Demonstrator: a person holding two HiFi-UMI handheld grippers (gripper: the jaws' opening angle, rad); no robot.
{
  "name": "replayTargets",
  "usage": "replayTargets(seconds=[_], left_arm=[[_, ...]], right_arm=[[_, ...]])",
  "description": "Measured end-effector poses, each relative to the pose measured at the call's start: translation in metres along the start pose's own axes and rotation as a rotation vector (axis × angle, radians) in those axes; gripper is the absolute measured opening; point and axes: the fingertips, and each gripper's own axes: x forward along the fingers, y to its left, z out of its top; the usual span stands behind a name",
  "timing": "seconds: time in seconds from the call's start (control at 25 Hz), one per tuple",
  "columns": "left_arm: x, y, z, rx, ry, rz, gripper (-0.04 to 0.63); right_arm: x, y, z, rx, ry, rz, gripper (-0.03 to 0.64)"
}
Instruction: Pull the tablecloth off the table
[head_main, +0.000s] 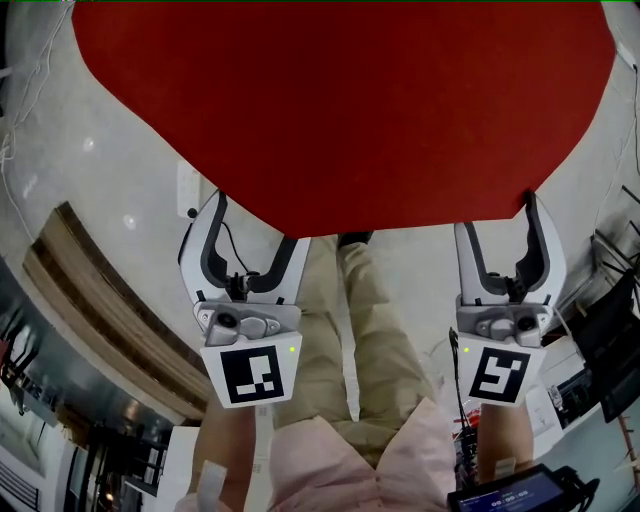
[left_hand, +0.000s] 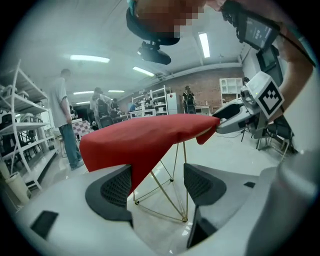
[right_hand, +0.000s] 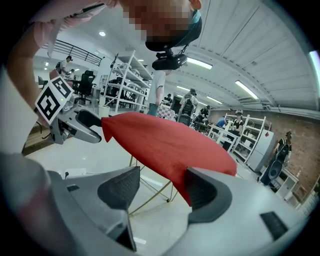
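Two grippers, both w/ jaws wide apart, nothing pinched: left gripper (head_main: 255, 228) at near-left edge of the red tablecloth (head_main: 340, 110), right gripper (head_main: 497, 218) at its near-right corner. Cloth lies spread over the thin-legged counter (left_hand: 184, 151), edge hanging just ahead of each gripper.

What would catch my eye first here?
A big red cloth fills the top of the head view. The left hand-held gripper and the right hand-held gripper sit at its near edge, jaws apart. Thin gold legs show beneath it.
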Motion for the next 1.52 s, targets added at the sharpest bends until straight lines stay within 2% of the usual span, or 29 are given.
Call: replayTargets(seconds=[0.12, 0.24, 0.44, 0.6, 0.76, 1.12, 1.52], left_arm=[[0.002, 0.003, 0.003, 0.01, -0.021, 0.035, 0.304], [0.0, 0.009, 0.005, -0.011, -0.033, 0.072, 0.301], [-0.008, 0.023, 0.005, -0.052, -0.039, 0.128, 0.164], [-0.011, 0.028, 0.016, -0.066, -0.059, 0.147, 0.129], [-0.014, 0.032, 0.025, -0.092, -0.093, 0.167, 0.057], [-0.022, 0.032, 0.049, -0.092, -0.105, 0.167, 0.035], [-0.029, 0.04, 0.094, -0.081, -0.13, 0.191, 0.031]], right_arm=[[0.0, -0.001, 0.002, 0.002, -0.004, -0.007, 0.285], [0.001, -0.002, 0.004, 0.01, -0.007, -0.009, 0.285], [0.0, -0.003, 0.007, 0.003, -0.015, -0.013, 0.284], [0.0, -0.004, 0.012, -0.01, -0.008, -0.007, 0.255], [-0.003, -0.004, 0.017, -0.007, -0.022, -0.004, 0.205], [-0.011, -0.014, 0.037, 0.026, -0.061, -0.015, 0.07], [-0.019, -0.035, 0.063, 0.088, -0.074, -0.032, 0.037]])
